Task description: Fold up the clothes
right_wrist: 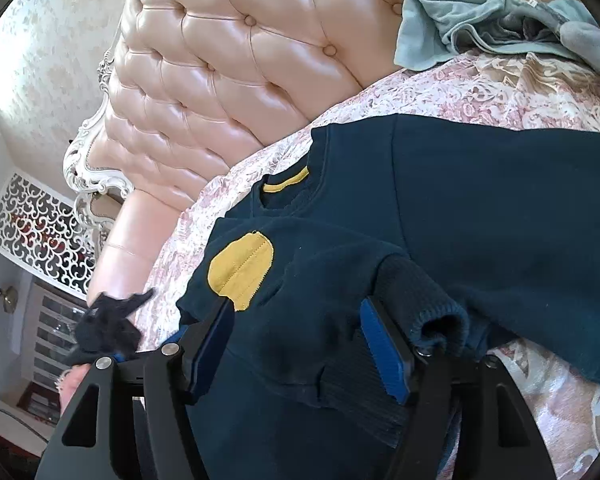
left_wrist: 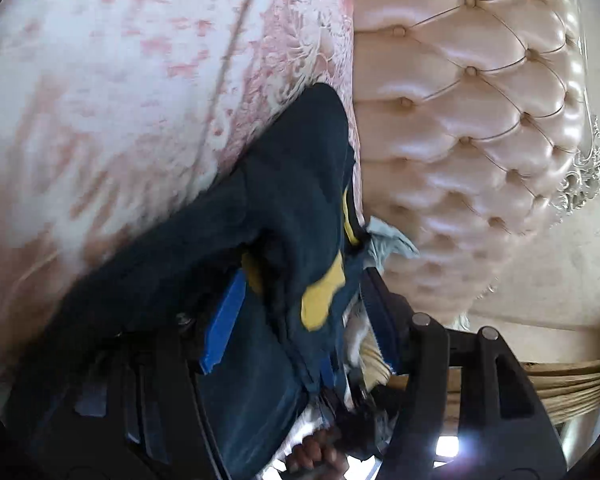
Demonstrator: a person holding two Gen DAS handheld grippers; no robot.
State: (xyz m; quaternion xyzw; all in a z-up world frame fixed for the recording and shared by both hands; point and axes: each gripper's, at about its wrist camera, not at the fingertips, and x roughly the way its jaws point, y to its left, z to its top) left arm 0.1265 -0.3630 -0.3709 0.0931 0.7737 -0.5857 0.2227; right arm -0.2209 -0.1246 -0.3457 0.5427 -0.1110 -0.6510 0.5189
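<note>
Navy sweatshirt (right_wrist: 480,208) with yellow elbow patches (right_wrist: 242,274) and a yellow-lined collar lies spread on the pink floral bedspread (right_wrist: 500,92), below the tufted pink headboard (right_wrist: 236,60). One sleeve is folded across its chest, the ribbed cuff (right_wrist: 428,300) ending near the camera.

The right tongs (right_wrist: 304,344) stand partly open over that sleeve. Blue pads (right_wrist: 384,354) sit on either side of the cloth with a clear gap, so nothing is pinched; the cuff rests just beside the right-hand pad.

In the left wrist view, which is rolled and blurred, the left tongs (left_wrist: 296,332) are also parted. Sweatshirt fabric drapes between and over the fingers, and one blue pad (left_wrist: 224,320) shows bare, not pressed against the cloth. Whether the far pad touches the fabric I cannot tell.

A grey-green garment (right_wrist: 480,20) lies crumpled against the headboard, beyond the sweatshirt.
</note>
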